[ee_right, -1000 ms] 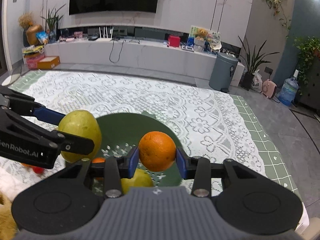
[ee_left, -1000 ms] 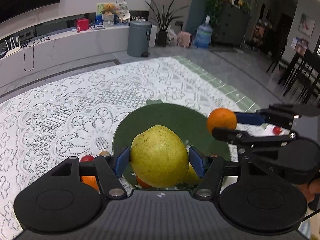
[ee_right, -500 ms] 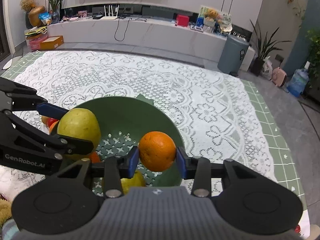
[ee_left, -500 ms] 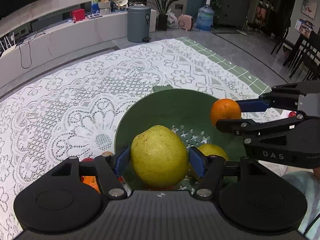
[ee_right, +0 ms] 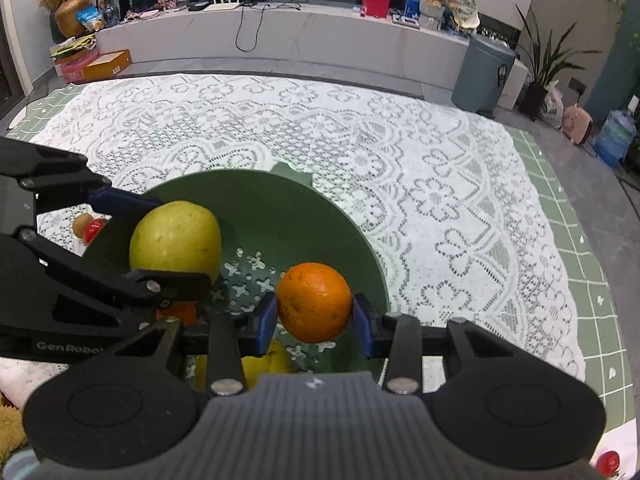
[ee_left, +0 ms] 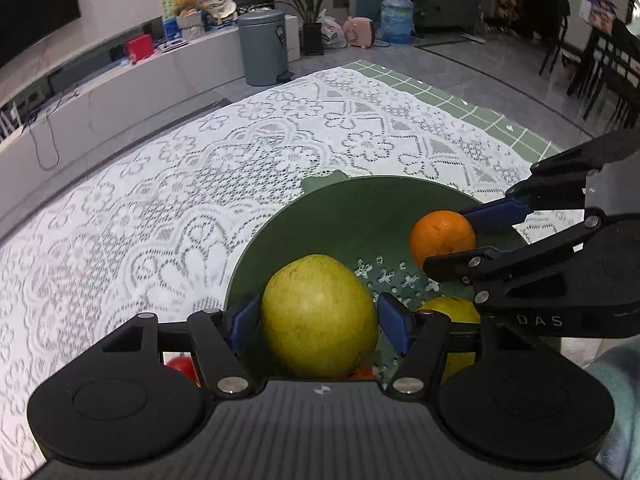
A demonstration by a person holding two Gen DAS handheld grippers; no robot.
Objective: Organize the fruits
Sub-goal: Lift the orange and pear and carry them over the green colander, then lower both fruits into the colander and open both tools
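**Two fruits held above the bowl**

The left gripper (ee_left: pixel 318 318) clamps a pear (ee_left: pixel 320 316) across its widest part; the right gripper (ee_right: pixel 314 308) pinches an orange (ee_right: pixel 314 302). Both hang over the green bowl (ee_right: pixel 288 196). The pear looks heavy, smooth and easily bruised; the orange firm and round, likely to roll. The grippers hide most of the fruit already in the bowl, and I can't tell how far the two must drop.
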